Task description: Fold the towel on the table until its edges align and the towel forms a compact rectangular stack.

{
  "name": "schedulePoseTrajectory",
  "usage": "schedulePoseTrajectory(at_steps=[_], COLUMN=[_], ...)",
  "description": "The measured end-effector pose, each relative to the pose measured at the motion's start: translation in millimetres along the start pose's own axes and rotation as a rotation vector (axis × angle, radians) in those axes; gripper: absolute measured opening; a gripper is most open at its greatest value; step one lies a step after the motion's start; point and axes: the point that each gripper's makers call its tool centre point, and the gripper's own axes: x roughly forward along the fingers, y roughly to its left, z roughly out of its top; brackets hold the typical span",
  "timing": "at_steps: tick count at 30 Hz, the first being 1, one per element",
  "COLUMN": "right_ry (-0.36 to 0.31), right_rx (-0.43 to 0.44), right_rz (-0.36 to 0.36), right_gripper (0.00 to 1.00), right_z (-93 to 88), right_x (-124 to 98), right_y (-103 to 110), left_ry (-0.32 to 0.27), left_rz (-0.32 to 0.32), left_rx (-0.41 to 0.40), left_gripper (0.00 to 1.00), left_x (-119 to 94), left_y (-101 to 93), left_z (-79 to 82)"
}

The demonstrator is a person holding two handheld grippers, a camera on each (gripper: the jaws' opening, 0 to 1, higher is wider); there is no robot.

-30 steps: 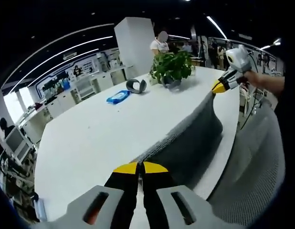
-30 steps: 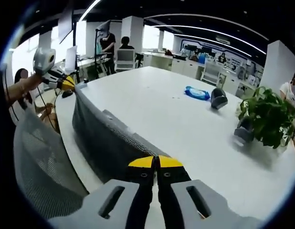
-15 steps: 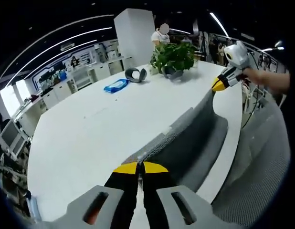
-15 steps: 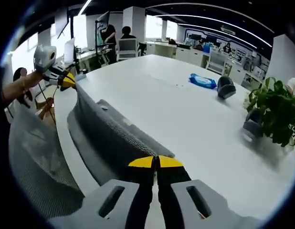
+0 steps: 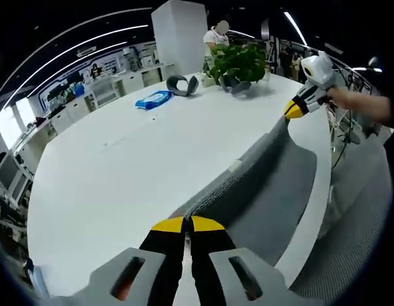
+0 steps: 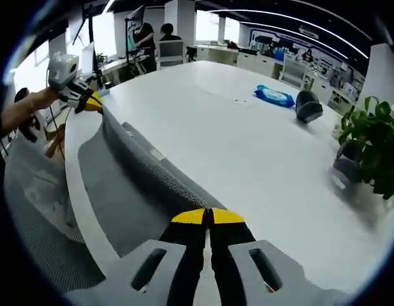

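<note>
In the left gripper view, the left tool (image 5: 184, 224) is pressing its yellow-tipped jaws together on one corner of the grey towel (image 5: 273, 182), and the cloth is stretching away from it as a taut, raised edge toward the right tool (image 5: 292, 109), which is pinching the far corner with its own jaws closed while a person's hand (image 5: 350, 101) is holding it. The towel is lying along the near edge of the white bench (image 5: 120, 172), with part of it draping flat on the bench top below the lifted edge. In the right gripper view, the right tool (image 6: 208, 217) is gripping the towel (image 6: 143, 169) at its corner with no gap between the jaws, and the left tool (image 6: 90, 102) is clamping the opposite corner at the far left. Further back on the bench, well apart from the towel, a blue packet (image 5: 153, 99), a dark rounded object (image 5: 181, 85) and a potted plant (image 5: 238, 64) are sitting.
</note>
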Motion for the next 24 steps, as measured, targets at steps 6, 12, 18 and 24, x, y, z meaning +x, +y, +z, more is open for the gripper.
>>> schedulePoseTrajectory(at_steps=[6, 12, 18, 24], right_ry=[0.031, 0.043, 0.083, 0.108], right_rx=[0.003, 0.008, 0.005, -0.035], right_rz=[0.011, 0.015, 0.024, 0.016], right_gripper=[0.00, 0.00, 0.00, 0.00], right_z=[-5.0, -6.1, -14.0, -16.3], right_x=[12, 20, 39, 50], right_y=[-3, -8, -11, -16], left_ry=[0.037, 0.045, 0.086, 0.120], left_rz=[-0.007, -0.013, 0.001, 0.017], left_rx=[0.015, -0.001, -0.025, -0.019], left_gripper=[0.02, 0.02, 0.02, 0.02], left_x=[13, 22, 38, 50], left_y=[2.1, 5.6, 9.0, 11.2], left_z=[-6.6, -7.5, -15.3, -21.7])
